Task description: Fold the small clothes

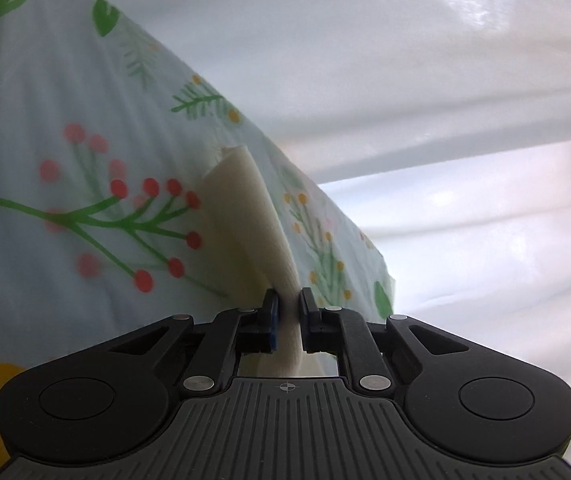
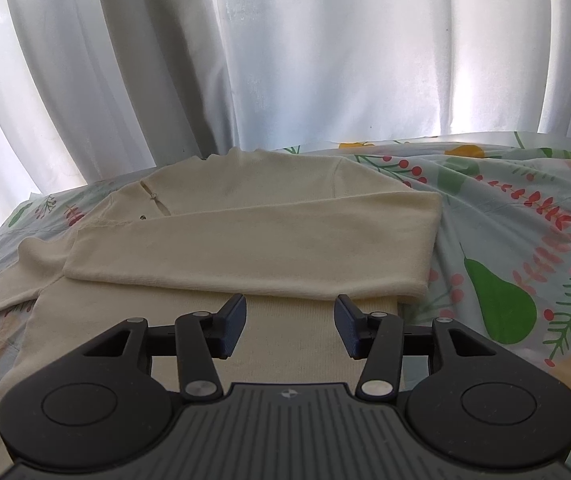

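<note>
A small cream knit sweater (image 2: pixel 221 196) lies on a floral sheet (image 2: pixel 505 216). One sleeve (image 2: pixel 253 248) is folded across its body from right to left. The other sleeve (image 2: pixel 1 284) lies out to the left. My right gripper (image 2: pixel 290 320) is open and empty, just above the sweater's lower body. My left gripper (image 1: pixel 288 312) is shut on a strip of cream sweater fabric (image 1: pixel 253 208) and holds it lifted above the sheet (image 1: pixel 65 160); the camera is tilted steeply.
White curtains (image 2: pixel 285 52) hang right behind the far edge of the bed. They also fill the right of the left wrist view (image 1: pixel 425 80). The floral sheet extends to the right of the sweater.
</note>
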